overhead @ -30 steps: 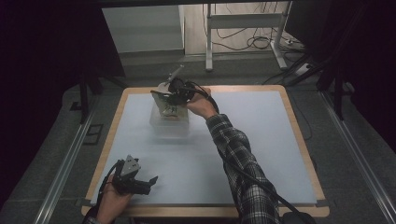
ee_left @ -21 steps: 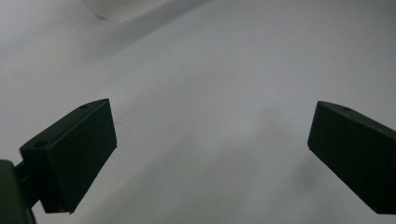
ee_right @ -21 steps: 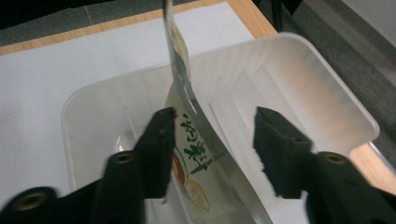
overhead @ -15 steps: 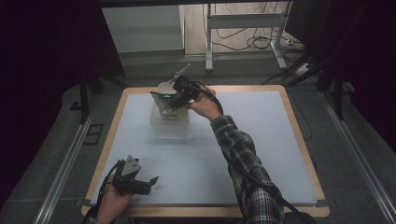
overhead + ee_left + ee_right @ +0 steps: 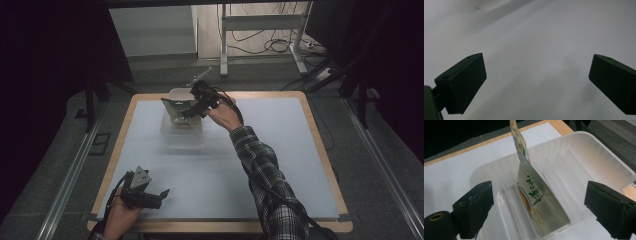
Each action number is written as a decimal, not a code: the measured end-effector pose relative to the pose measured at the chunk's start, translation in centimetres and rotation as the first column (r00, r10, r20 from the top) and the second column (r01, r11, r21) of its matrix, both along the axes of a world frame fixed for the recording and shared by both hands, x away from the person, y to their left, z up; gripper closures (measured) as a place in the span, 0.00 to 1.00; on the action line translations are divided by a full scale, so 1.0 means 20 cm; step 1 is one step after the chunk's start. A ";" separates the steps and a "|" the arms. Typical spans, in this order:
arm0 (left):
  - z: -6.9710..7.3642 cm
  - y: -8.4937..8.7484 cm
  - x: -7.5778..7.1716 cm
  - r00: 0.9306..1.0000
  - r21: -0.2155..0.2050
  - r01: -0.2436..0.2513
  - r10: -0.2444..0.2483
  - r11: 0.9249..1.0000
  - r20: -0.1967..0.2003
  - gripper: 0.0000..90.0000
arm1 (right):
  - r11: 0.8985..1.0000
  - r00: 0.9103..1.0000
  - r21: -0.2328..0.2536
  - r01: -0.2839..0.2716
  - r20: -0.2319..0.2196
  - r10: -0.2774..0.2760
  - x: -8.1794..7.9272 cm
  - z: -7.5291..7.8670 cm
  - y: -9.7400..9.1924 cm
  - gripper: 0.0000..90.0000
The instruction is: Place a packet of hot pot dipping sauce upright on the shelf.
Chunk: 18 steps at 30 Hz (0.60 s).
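A clear plastic bin [image 5: 181,135] with upright dividers sits at the far middle of the white mat. A flat packet [image 5: 530,190] with green print stands tilted in one of its slots, also visible from above as the packet [image 5: 175,107]. My right gripper [image 5: 536,207] hovers over the bin [image 5: 599,157]. Its jaws have just been opening and stand wide on either side of the packet without touching it. From above, the right gripper [image 5: 187,115] points down-left into the bin. My left gripper [image 5: 161,196] rests open near the front-left corner, and the left gripper [image 5: 536,82] has nothing between its jaws.
The white mat [image 5: 280,150] covers a wooden table [image 5: 320,135] with a raised edge. A metal rail [image 5: 70,170] runs along the left side. Table legs and cables [image 5: 270,40] lie on the floor beyond the far edge.
The right gripper's jaws have spread apart and released the packet, which now stands by itself in the bin. The left gripper has not moved.
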<state>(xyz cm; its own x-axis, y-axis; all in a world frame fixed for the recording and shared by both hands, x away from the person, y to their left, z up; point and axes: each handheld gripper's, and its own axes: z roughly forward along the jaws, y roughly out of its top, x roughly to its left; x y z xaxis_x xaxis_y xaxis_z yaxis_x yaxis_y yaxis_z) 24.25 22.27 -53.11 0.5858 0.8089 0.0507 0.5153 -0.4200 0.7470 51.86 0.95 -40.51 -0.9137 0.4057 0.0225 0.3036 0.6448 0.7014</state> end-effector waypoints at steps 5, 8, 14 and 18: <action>0.00 0.00 0.00 1.000 -0.001 -0.001 0.001 1.000 -0.001 0.01 | 0.999 1.000 0.027 0.020 -0.002 -0.020 -0.01 0.00 -0.03 0.03; 0.00 0.00 0.00 1.000 0.000 -0.002 0.002 1.000 -0.001 0.01 | 0.998 0.999 0.051 0.041 -0.032 -0.039 -0.02 0.00 -0.05 0.01; 0.00 0.00 0.00 1.000 0.000 -0.002 0.002 1.000 -0.002 0.01 | 0.997 0.998 0.054 0.053 -0.040 -0.051 -0.03 0.00 -0.09 0.01; 0.00 0.00 0.00 1.000 -0.006 -0.005 0.005 1.000 -0.008 0.01 | 0.996 0.997 0.075 0.056 -0.054 -0.052 -0.04 0.00 -0.12 0.02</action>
